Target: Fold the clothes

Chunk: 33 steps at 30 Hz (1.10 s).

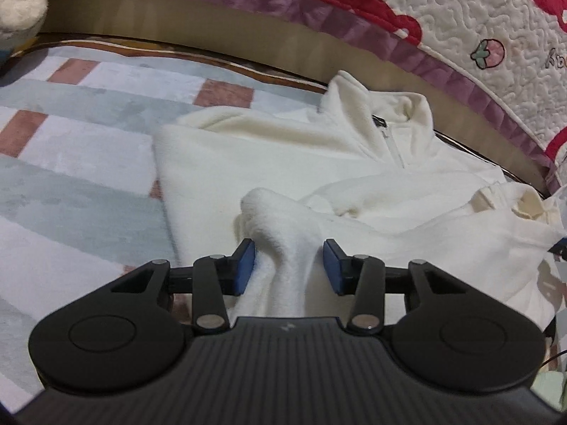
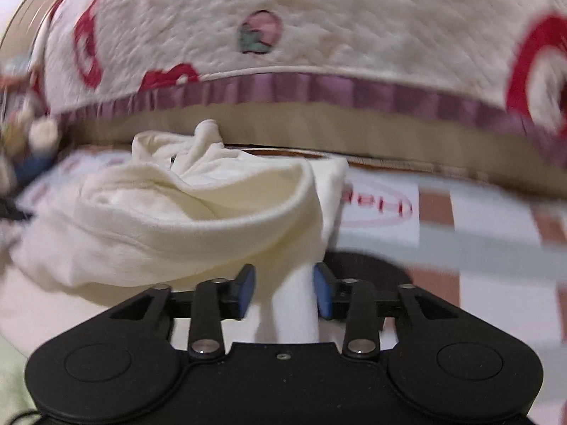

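A cream-white fleece pullover [image 1: 283, 148] with a zip collar lies on the patterned mat, partly folded. In the left wrist view a raised fold of its fabric [image 1: 283, 233] runs between the blue pads of my left gripper [image 1: 288, 265]. The left pad touches the fleece and a gap shows at the right pad, so the jaws stand open. In the blurred right wrist view the pullover [image 2: 184, 212] is bunched up, and a strip of it [image 2: 287, 297] passes between the pads of my right gripper [image 2: 284, 290]. Those jaws stand apart and loose around the strip.
A checked grey, white and brown mat [image 1: 71, 163] covers the floor. Behind it hangs a quilted bedspread [image 1: 478, 17] with red prints and a purple frill, above a tan bed base [image 1: 212, 17]. A plush toy [image 1: 21, 0] sits at the far left.
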Available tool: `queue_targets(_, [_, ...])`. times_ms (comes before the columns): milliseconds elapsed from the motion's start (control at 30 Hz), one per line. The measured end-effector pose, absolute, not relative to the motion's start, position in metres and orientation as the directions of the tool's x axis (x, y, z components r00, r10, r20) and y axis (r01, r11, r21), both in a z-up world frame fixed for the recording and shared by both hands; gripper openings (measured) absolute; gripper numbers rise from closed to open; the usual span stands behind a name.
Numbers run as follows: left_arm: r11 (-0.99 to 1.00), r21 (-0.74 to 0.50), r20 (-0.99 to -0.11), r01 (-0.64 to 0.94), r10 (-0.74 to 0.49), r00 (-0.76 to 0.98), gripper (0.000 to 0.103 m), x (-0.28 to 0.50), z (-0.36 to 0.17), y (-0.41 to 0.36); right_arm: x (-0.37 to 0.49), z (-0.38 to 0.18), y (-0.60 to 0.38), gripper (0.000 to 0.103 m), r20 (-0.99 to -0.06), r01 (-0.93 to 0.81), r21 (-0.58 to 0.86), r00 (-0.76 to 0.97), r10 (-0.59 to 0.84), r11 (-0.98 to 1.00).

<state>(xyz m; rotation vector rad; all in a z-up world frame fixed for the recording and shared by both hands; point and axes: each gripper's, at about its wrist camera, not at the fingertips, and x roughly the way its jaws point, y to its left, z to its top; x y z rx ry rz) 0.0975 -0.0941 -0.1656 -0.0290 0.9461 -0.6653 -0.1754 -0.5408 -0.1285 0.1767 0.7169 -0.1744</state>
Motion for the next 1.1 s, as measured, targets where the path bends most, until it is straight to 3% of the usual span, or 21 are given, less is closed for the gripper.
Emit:
queue_targets(167, [0.792, -0.340, -0.735, 0.508, -0.560, 0.382, 0.042, 0.101, -0.170, -0.090, -0.143, -0.131, -0.546, 0.057, -0.670, 0.172, 0.058, 0.737, -0.089, 0.983])
queue_targets(233, [0.787, -0.385, -0.738, 0.482, -0.576, 0.351, 0.046, 0.105, -0.177, -0.090, -0.132, -0.134, -0.550, 0.058, -0.668, 0.172, 0.064, 0.739, -0.085, 0.983])
queue_targets(267, [0.779, -0.438, -0.727, 0.449, -0.600, 0.332, 0.049, 0.109, -0.180, -0.088, -0.128, -0.136, -0.551, 0.059, -0.669, 0.173, 0.074, 0.739, -0.080, 0.982])
queue_targets(300, [0.761, -0.505, -0.706, 0.406, -0.636, 0.313, 0.061, 0.112, -0.184, -0.084, -0.125, -0.138, -0.552, 0.059, -0.669, 0.175, 0.084, 0.740, -0.075, 0.981])
queue_targets(367, [0.721, -0.613, -0.663, 0.322, -0.692, 0.287, 0.071, 0.119, -0.192, -0.078, -0.120, -0.143, -0.554, 0.060, -0.668, 0.184, 0.109, 0.742, -0.065, 0.977])
queue_targets(433, [0.700, -0.645, -0.639, 0.308, -0.714, 0.285, 0.072, 0.121, -0.196, -0.078, -0.117, -0.146, -0.555, 0.061, -0.669, 0.202, 0.133, 0.741, -0.062, 0.970])
queue_targets(467, [0.688, -0.660, -0.627, 0.301, -0.725, 0.284, 0.069, 0.122, -0.198, -0.077, -0.116, -0.148, -0.555, 0.061, -0.669, 0.210, 0.143, 0.740, -0.062, 0.967])
queue_targets(533, [0.662, -0.692, -0.602, 0.288, -0.750, 0.275, 0.026, 0.123, -0.202, -0.077, -0.115, -0.149, -0.557, 0.063, -0.667, 0.223, 0.165, 0.742, -0.057, 0.961])
queue_targets(567, [0.643, -0.714, -0.589, 0.277, -0.765, 0.260, 0.012, 0.121, -0.202, -0.075, -0.115, -0.149, -0.558, 0.063, -0.666, 0.228, 0.177, 0.744, -0.054, 0.957])
queue_targets(700, [0.681, -0.644, -0.571, 0.349, -0.731, 0.373, 0.008, 0.105, -0.165, -0.060, -0.115, -0.147, -0.557, 0.063, -0.640, 0.259, 0.170, 0.762, -0.093, 0.951])
queue_targets(800, [0.703, -0.580, -0.480, 0.412, -0.703, 0.525, 0.008, 0.096, -0.126, -0.038, -0.115, -0.138, -0.552, 0.049, -0.605, 0.262, 0.145, 0.787, -0.124, 0.954])
queue_targets(833, [0.719, -0.557, -0.474, 0.415, -0.686, 0.552, 0.008, 0.096, -0.123, -0.034, -0.114, -0.135, -0.552, 0.049, -0.606, 0.262, 0.138, 0.785, -0.128, 0.955])
queue_targets(900, [0.746, -0.541, -0.522, 0.389, -0.660, 0.540, 0.008, 0.100, -0.132, -0.034, -0.111, -0.130, -0.551, 0.049, -0.615, 0.253, 0.117, 0.778, -0.131, 0.960])
queue_targets(1000, [0.778, -0.554, -0.676, 0.297, -0.629, 0.385, 0.008, 0.111, -0.172, -0.045, -0.107, -0.130, -0.552, 0.050, -0.634, 0.264, 0.088, 0.759, -0.151, 0.960])
queue_targets(1100, [0.755, -0.613, -0.697, 0.233, -0.656, 0.291, 0.011, 0.117, -0.193, -0.043, -0.101, -0.135, -0.556, 0.052, -0.661, 0.279, 0.089, 0.735, -0.153, 0.956])
